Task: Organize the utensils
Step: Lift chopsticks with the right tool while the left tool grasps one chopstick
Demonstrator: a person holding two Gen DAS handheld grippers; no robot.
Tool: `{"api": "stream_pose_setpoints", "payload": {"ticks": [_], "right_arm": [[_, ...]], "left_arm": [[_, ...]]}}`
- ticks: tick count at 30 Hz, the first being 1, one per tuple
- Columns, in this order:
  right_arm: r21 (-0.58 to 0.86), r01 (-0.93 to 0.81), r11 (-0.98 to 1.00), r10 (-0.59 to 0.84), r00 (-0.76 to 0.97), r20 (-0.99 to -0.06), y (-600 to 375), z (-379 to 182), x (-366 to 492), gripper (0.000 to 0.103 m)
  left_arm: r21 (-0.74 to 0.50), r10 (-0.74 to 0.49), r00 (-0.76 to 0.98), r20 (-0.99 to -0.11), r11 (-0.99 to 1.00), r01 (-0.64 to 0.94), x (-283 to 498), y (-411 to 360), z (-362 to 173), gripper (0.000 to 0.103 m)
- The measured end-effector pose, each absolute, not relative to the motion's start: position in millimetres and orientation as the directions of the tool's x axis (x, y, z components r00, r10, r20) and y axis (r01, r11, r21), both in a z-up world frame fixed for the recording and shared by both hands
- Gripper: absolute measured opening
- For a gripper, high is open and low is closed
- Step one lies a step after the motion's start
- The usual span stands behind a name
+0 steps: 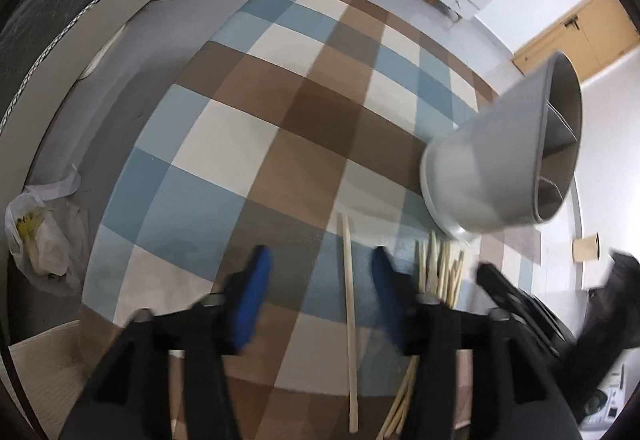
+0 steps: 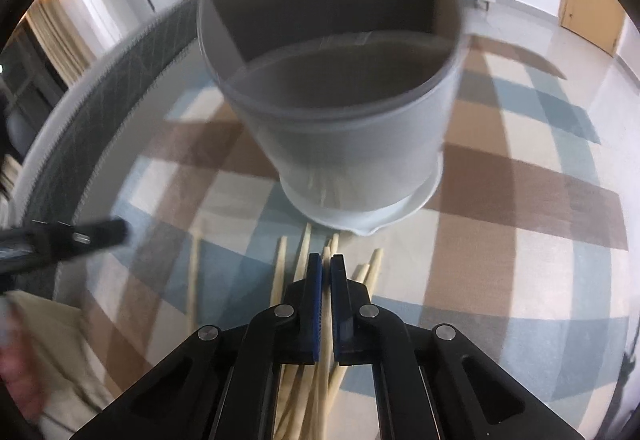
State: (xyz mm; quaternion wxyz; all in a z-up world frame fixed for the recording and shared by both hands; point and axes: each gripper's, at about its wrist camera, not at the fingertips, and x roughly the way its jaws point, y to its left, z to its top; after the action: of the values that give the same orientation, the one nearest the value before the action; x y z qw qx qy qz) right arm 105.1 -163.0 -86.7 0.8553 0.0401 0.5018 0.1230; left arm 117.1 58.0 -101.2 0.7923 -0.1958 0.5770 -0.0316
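Both views are smeared by motion, the right wrist view most of all: there the holder (image 2: 352,144) is blurred and its far rim is cut off at the top edge. In the left wrist view the right claw (image 1: 552,280) is only a dark blur at the right edge, and its tips cannot be made out. The lower ends of the chopsticks (image 2: 316,380) run out under the claw bodies and off the bottom of both views, so their count is unclear.

The left claw (image 1: 320,280) stands apart, its blue pads (image 1: 252,300) wide, nothing pressed between them. 1 chopstick (image 1: 348,304) lies on the rug (image 1: 248,100) in the gap between the pads, nearer the right pad, touching neither as far as can be seen. The bundle lies just right of that claw.

The right claw (image 2: 326,264) is together, pads nearly meeting on 1 pale chopstick of the bundle that shows in the thin slit between them. The rest of the sticks fan out to either side on the rug.

The grey holder, with inner dividers, stands on a white saucer (image 2: 384,218) just beyond the bundle's tips, straight ahead of the right claw and up to the right of the left one
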Motion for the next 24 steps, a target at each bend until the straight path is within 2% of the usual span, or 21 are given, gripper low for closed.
{"api": "stream_pose_setpoints", "payload": {"ticks": [4, 10, 17, 18, 20, 21, 22, 23, 24], "right_arm": [[0.271, -0.126, 0.954, 0.294, 0.560, -0.774, -186.4, -58.4, 89.6, 0.003], [0.374, -0.052, 0.926, 0.310, 0.669, -0.675, -226.0, -29.1, 71.9, 0.003], [0.415, -0.016, 0.910, 0.306, 0.701, -0.644, -235.6, -26.8, 76.8, 0.003], [0.423, -0.016, 0.906, 0.310, 0.706, -0.637, -237.0, -26.1, 77.1, 0.003], [0.432, -0.017, 0.902, 0.313, 0.714, -0.626, -240.9, -23.7, 74.8, 0.003], [0.434, -0.018, 0.901, 0.315, 0.715, -0.624, -241.8, -22.3, 74.0, 0.003], [0.438, -0.017, 0.899, 0.317, 0.716, -0.622, -242.8, -21.6, 72.8, 0.003], [0.439, -0.017, 0.898, 0.316, 0.719, -0.620, -244.2, -22.9, 73.0, 0.003], [0.432, -0.018, 0.902, 0.310, 0.722, -0.618, -244.0, -21.5, 70.7, 0.003]], "left_arm": [[-0.254, -0.198, 0.308, -0.931, 0.955, -0.155, 125.2, 46.8, -113.9, 0.060], [-0.192, -0.160, 0.248, -0.955, 0.975, -0.111, 137.0, 27.7, -137.5, 0.062], [-0.013, -0.012, 0.254, -0.967, 1.000, 0.000, 137.5, -0.1, -140.0, 0.063], [-0.007, -0.008, 0.263, -0.965, 1.000, 0.008, 137.4, -2.7, -139.4, 0.060], [-0.020, -0.019, 0.265, -0.964, 1.000, -0.001, 138.9, -6.8, -137.1, 0.043], [-0.020, -0.020, 0.266, -0.964, 1.000, 0.003, 139.3, -9.7, -136.2, 0.023], [-0.024, -0.028, 0.266, -0.964, 1.000, 0.017, 139.3, -14.4, -135.3, 0.009], [-0.034, -0.041, 0.264, -0.964, 0.999, 0.030, 139.2, -18.7, -135.2, 0.003], [-0.027, -0.035, 0.269, -0.963, 0.999, 0.031, 139.0, -20.4, -135.2, 0.001]]}}
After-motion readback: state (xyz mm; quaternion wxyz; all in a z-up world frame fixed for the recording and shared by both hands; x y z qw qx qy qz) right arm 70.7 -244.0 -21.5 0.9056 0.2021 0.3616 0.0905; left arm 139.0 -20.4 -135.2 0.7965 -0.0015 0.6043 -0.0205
